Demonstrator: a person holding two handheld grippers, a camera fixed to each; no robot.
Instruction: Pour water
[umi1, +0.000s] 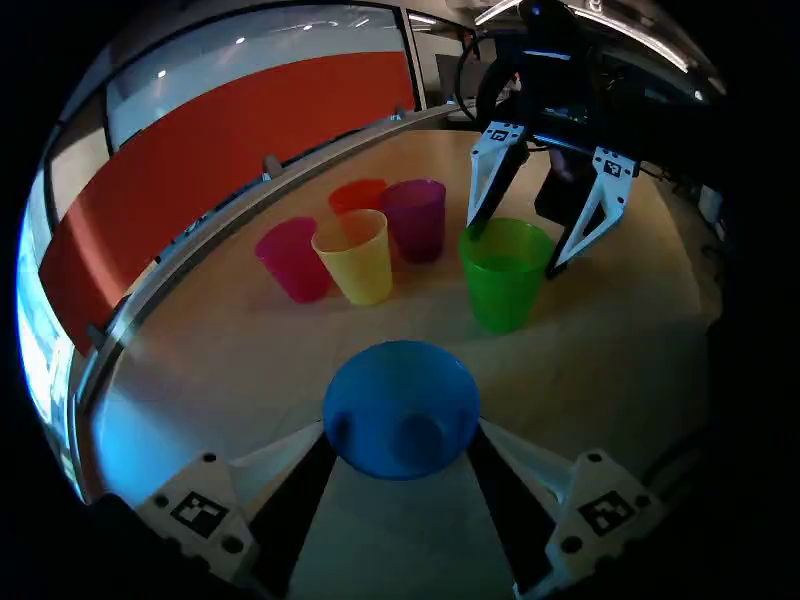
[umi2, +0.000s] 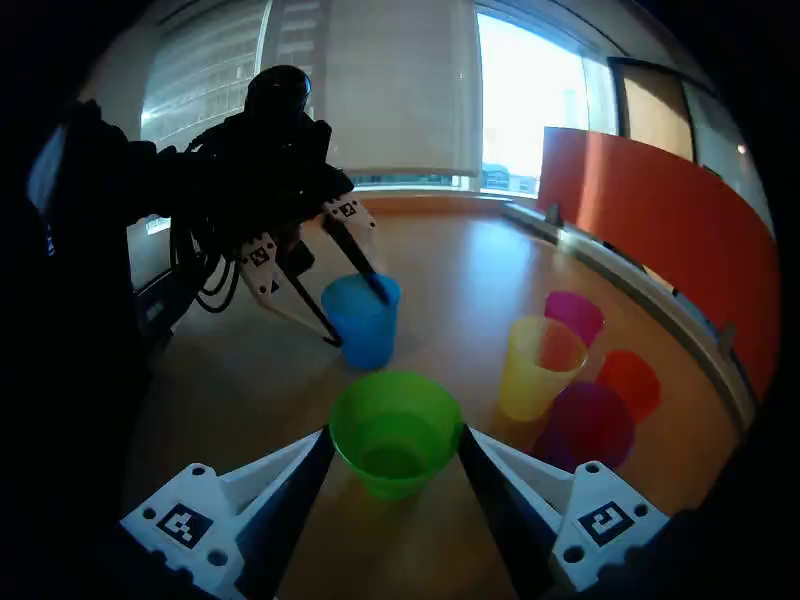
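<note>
blue cup (umi1: 400, 395) right up front, left gripper (umi1: 401, 428) clamped on it | right gripper (umi2: 396, 438) clamped on green cup (umi2: 392, 415), both cups on worktop (umi1: 230, 360) | square black-white markers (umi1: 198, 512) on fingers | yellow (umi1: 355, 258), pink (umi1: 292, 260), red (umi1: 357, 194), purple (umi1: 415, 220) cups bunched near railed edge by orange panel (umi1: 230, 150) | bare worktop between blue and green

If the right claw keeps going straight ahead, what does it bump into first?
The right claw holds the green cup. Straight ahead, the blue cup in the left claw looks first in line, a little left of centre, though depth is hard to judge here.
</note>
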